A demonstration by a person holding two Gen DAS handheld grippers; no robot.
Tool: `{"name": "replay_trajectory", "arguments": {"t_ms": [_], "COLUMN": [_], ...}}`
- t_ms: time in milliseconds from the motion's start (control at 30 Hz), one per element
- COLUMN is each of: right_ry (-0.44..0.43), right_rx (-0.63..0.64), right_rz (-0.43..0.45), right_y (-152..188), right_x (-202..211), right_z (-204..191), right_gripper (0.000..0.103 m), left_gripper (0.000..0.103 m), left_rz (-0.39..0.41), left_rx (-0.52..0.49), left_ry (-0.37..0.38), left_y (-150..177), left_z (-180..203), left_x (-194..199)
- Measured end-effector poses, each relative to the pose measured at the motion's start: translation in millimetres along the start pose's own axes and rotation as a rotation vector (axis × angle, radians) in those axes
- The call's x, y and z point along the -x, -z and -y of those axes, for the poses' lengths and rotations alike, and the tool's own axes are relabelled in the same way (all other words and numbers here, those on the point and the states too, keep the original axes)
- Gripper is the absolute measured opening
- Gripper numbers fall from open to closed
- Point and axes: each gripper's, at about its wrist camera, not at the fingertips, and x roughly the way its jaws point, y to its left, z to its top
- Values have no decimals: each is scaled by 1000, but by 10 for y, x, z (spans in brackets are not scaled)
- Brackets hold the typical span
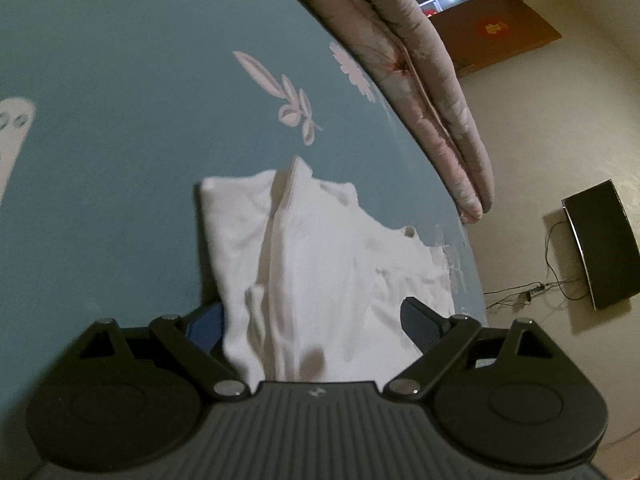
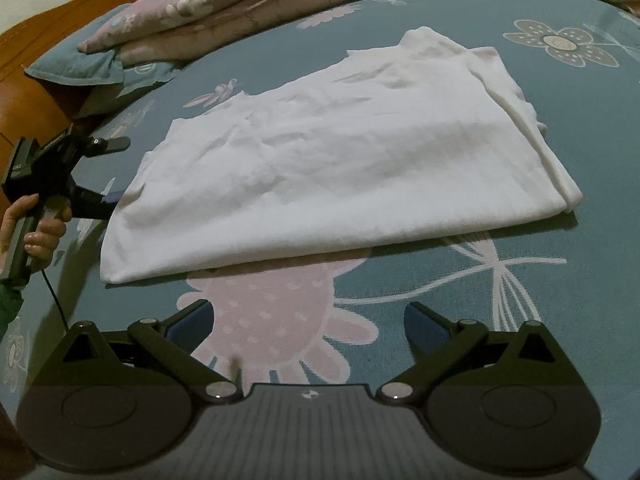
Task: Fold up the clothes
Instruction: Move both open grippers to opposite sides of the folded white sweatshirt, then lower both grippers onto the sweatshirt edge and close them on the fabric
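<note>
**A:** Left wrist view first. What are you over?

**B:** A bed (image 1: 100,140) with a teal sheet printed in pale pink flowers and leaves. A folded pink floral quilt (image 1: 432,92) runs along its far edge. Past the bed I see a cream floor, a flat black panel (image 1: 600,248) lying there with thin cables trailing from it, and a brown wooden cabinet (image 1: 500,28) further back.

**A:** And the garment?

**B:** The white garment (image 2: 340,160) lies on the sheet, folded over, with the doubled edge on the right in my right wrist view. In the left view a bunched ridge of it runs up the middle, and its near end lies between my left gripper's (image 1: 316,324) fingers.

**A:** Is that gripper pinching it?

**B:** No. Its jaws are spread wide, one at each side of the cloth, and I see no pad pressing on it. From the right wrist view, one finger sits at the garment's left edge, the other above it.

**A:** Your right side?

**B:** My right gripper (image 2: 308,320) is spread fully too, with nothing between its fingers but a pink printed flower. It is angled down at the sheet, just short of the garment's near edge.

**A:** Your hands?

**B:** My left hand (image 2: 38,224) is wrapped round the gripper's handle, a green sleeve (image 2: 8,308) below it and a thin cable hanging down.
</note>
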Motion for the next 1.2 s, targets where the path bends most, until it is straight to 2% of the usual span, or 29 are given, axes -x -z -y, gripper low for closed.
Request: {"name": "replay_trajectory", "arguments": {"t_ms": [200, 367, 567, 667, 900, 1067, 1200], "right_ry": [6, 7, 1, 2, -20, -37, -59], "right_rx": [-17, -5, 1, 1, 26, 45, 73], "right_rz": [-4, -5, -14, -13, -5, 5, 47], "right_y": [-20, -17, -52, -55, -49, -36, 38], "right_x": [3, 3, -11, -15, -28, -31, -6], "right_z": [7, 2, 18, 15, 43, 66, 85], "right_gripper": [103, 103, 103, 103, 103, 103, 103], "left_gripper": [91, 92, 92, 94, 94, 95, 100], "left_rz": [-31, -63, -63, -73, -109, -121, -135], "left_rx": [-60, -101, -72, -97, -162, -115, -137], "left_ry": [20, 69, 81, 73, 56, 20, 5], "left_y": [78, 250, 24, 0, 198, 148, 145], "left_z": [36, -9, 41, 103, 172, 205, 264], "left_x": [27, 150, -102, -181, -126, -186, -230]}}
